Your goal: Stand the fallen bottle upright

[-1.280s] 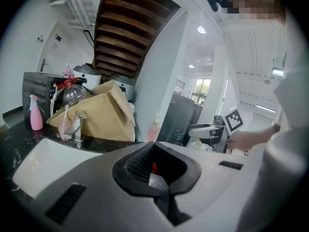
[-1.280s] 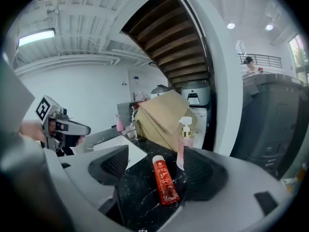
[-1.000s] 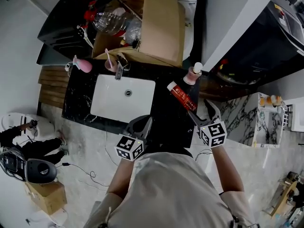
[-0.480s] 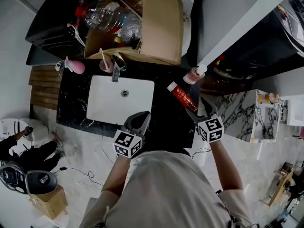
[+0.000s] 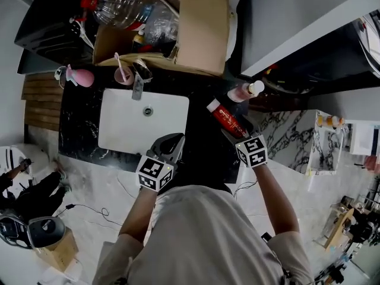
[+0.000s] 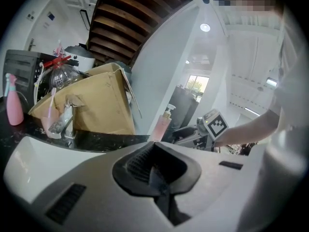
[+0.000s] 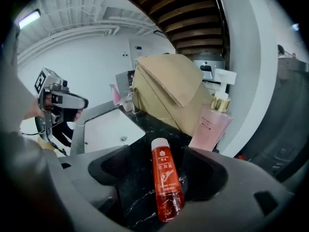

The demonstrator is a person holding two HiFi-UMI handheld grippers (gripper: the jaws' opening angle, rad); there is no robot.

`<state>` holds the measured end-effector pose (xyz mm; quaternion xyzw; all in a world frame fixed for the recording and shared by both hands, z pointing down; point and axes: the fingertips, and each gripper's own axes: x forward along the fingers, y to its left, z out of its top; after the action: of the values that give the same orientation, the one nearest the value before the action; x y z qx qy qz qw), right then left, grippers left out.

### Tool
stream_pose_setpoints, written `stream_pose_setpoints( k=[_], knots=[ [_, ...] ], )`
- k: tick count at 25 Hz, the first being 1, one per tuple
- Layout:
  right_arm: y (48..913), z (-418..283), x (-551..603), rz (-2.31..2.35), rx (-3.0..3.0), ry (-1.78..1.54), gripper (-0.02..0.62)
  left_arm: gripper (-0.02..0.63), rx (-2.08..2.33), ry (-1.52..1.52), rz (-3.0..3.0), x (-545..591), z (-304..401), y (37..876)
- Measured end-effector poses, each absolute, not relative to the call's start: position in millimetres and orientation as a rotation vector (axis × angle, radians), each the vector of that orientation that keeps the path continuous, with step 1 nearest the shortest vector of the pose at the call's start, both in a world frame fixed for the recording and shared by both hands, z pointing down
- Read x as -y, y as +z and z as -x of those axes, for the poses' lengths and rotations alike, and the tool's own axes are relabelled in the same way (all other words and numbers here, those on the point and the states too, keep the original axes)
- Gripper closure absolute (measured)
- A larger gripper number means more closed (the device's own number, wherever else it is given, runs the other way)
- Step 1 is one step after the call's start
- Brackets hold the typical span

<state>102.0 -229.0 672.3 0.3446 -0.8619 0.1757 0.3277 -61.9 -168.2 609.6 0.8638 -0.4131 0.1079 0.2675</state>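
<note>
Bottle (image 7: 164, 185) labelled SHAMPOO lies flat between spread right tongs (image 7: 158, 172).

Left gripper (image 5: 171, 142): jaws pressed together, nothing between; held low, close before torso. Right gripper (image 5: 233, 136): jaws wide apart, straddling lying bottle (image 7: 164, 182), gap each side. Left forearm (image 5: 141, 209) bent in, right forearm (image 5: 270, 193) stretched forward.

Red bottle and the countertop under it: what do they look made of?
Red bottle: probably clear glossy plastic, as red liquid shows through and highlights glint; its cap is opaque white. Countertop: looks like polished black stone with white veins, possibly an imitation.
</note>
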Motion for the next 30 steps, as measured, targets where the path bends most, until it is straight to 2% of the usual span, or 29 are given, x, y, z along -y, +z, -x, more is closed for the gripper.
stream_pose_setpoints(
  k=[30],
  knots=[
    [809.0, -59.7, 275.6, -0.633, 1.988, 0.442, 0.258, 0.598, 1.151, 0.311, -2.196, 189.0, 112.1, 667.3]
  ],
)
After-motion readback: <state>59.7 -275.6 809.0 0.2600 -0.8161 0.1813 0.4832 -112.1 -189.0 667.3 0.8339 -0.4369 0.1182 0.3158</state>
